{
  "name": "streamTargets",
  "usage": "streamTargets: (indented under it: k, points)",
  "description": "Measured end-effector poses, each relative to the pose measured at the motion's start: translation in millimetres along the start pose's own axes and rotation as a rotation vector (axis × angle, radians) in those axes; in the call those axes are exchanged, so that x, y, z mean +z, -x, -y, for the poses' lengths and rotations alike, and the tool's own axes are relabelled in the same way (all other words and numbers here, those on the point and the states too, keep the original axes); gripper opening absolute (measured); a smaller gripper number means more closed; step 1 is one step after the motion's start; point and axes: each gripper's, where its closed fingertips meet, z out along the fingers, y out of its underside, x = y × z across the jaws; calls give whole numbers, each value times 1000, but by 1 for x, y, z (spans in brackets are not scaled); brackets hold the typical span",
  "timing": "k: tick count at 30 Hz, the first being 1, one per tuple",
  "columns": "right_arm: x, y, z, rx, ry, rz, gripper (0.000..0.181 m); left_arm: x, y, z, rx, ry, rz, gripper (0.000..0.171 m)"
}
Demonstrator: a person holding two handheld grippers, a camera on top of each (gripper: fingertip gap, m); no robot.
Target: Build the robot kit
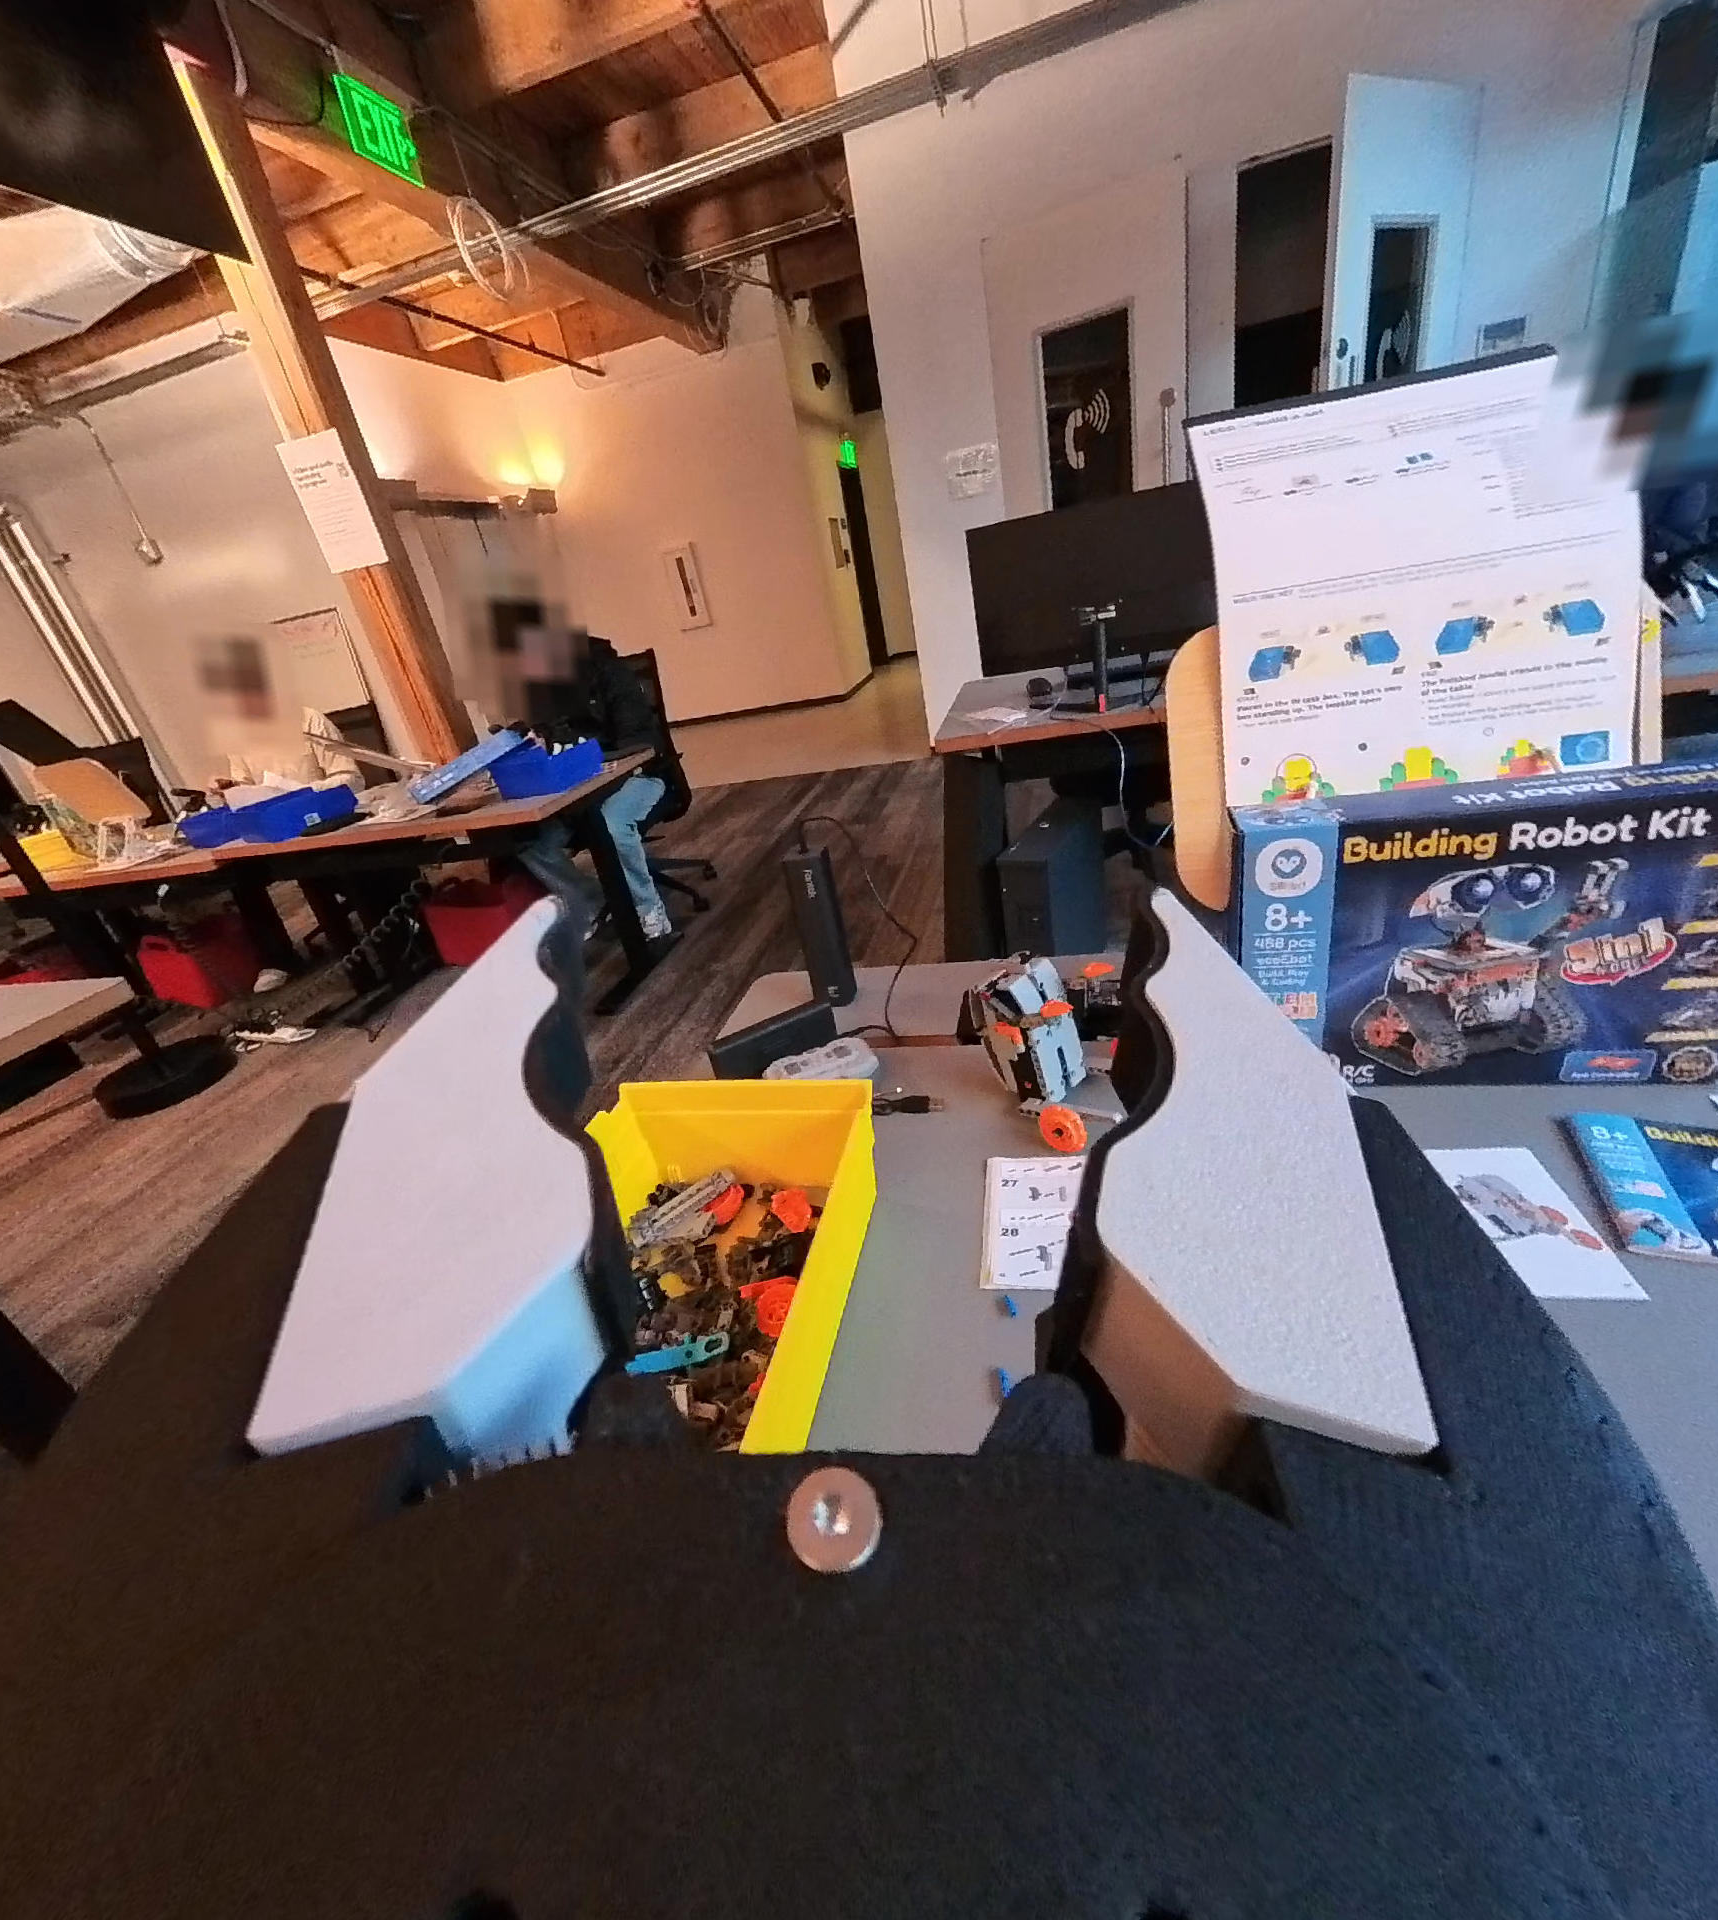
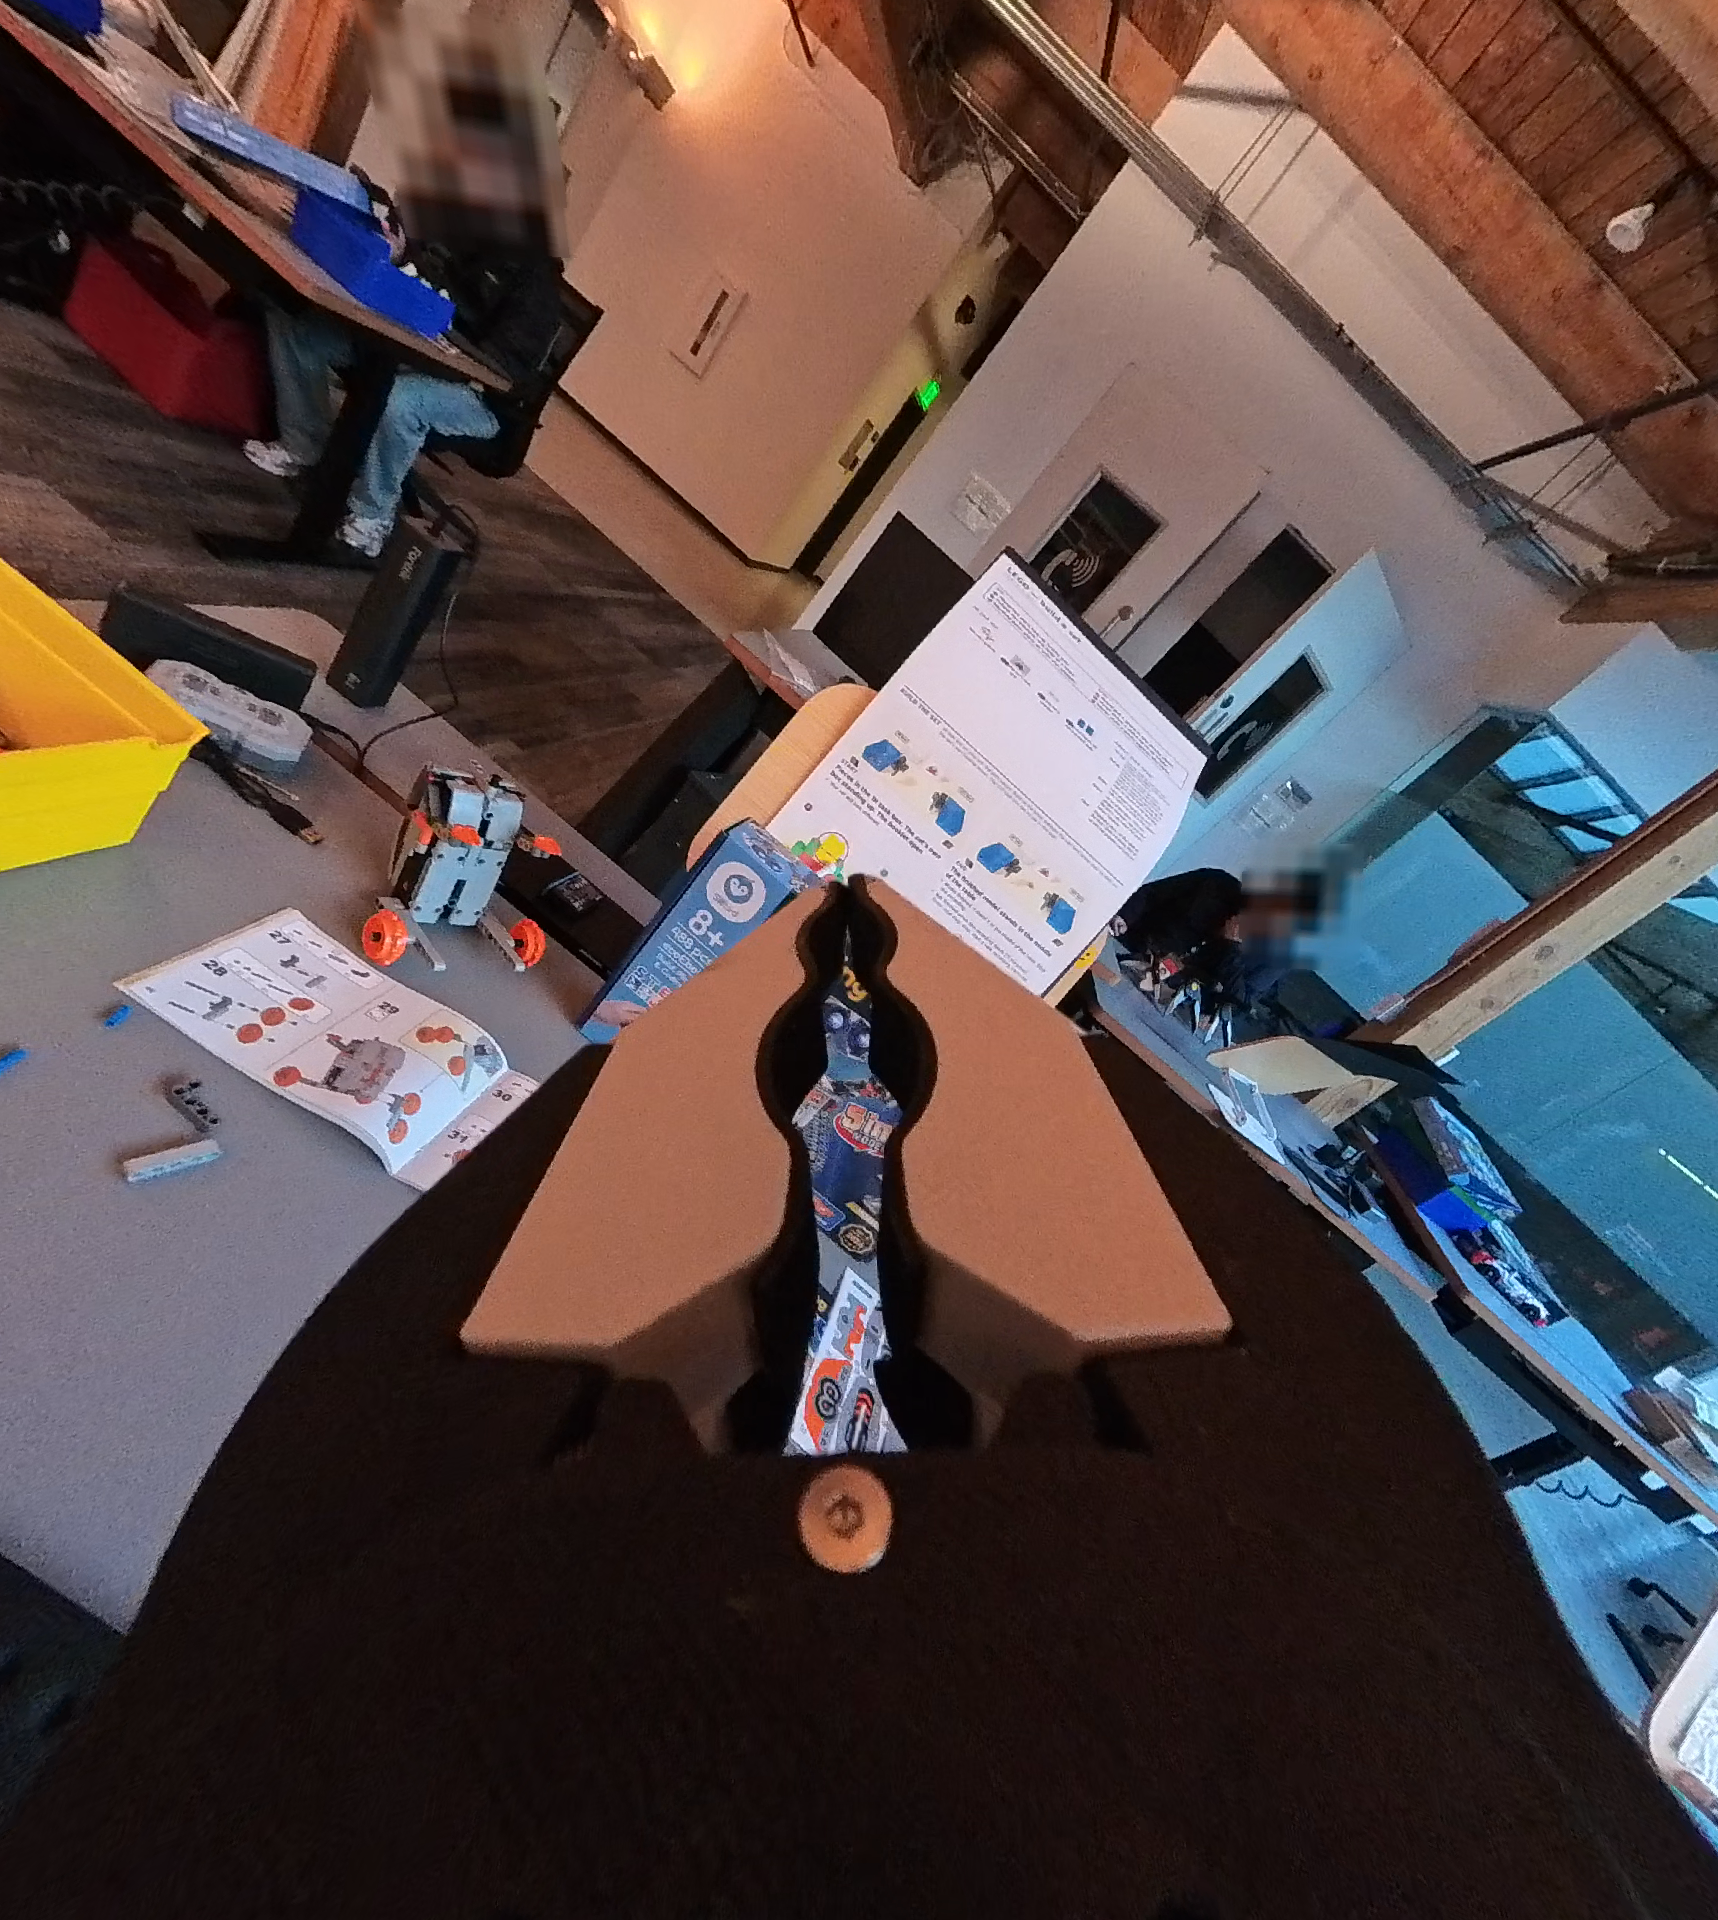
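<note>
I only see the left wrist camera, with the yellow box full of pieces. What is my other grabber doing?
Observer: The right gripper has its jaws shut, tips touching, and nothing shows between them.
Operator: Are there loose pieces I can't see?
Observer: Yes. A light grey straight plastic beam lies on the grey table, with a dark angled plastic piece close by it.
Operator: How many wheels does the little robot have?
Observer: From here the grey and black toy robot model shows two orange wheels, one on each side.
</note>
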Motion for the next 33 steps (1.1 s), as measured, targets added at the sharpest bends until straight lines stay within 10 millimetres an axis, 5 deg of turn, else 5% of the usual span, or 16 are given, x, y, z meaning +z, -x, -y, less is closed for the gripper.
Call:
streamTargets:
  k: [10,13,15,20,24,28,33]
  points:
    - [9,10,-11,32,9,57,0,5,-1,-10,-36,10,-67,103]
    - [21,28,-32,127,7,192,0,12,22,-26,-102,35,-133,103]
    - [34,39,-57,172,17,281,0,15,43,-34,-155,20,-222,87]
    - [76,62,-128,244,-6,392,3,2,73,-84,-294,40,-520,37]
    - [110,78,-164,356,-52,404,8,15,114,-153,-222,136,-399,38]
    - [138,71,-159,374,-134,375,6,31,131,-202,-93,256,-322,37]
    - [156,48,-114,329,-265,436,0,52,114,-195,-123,207,-370,32]
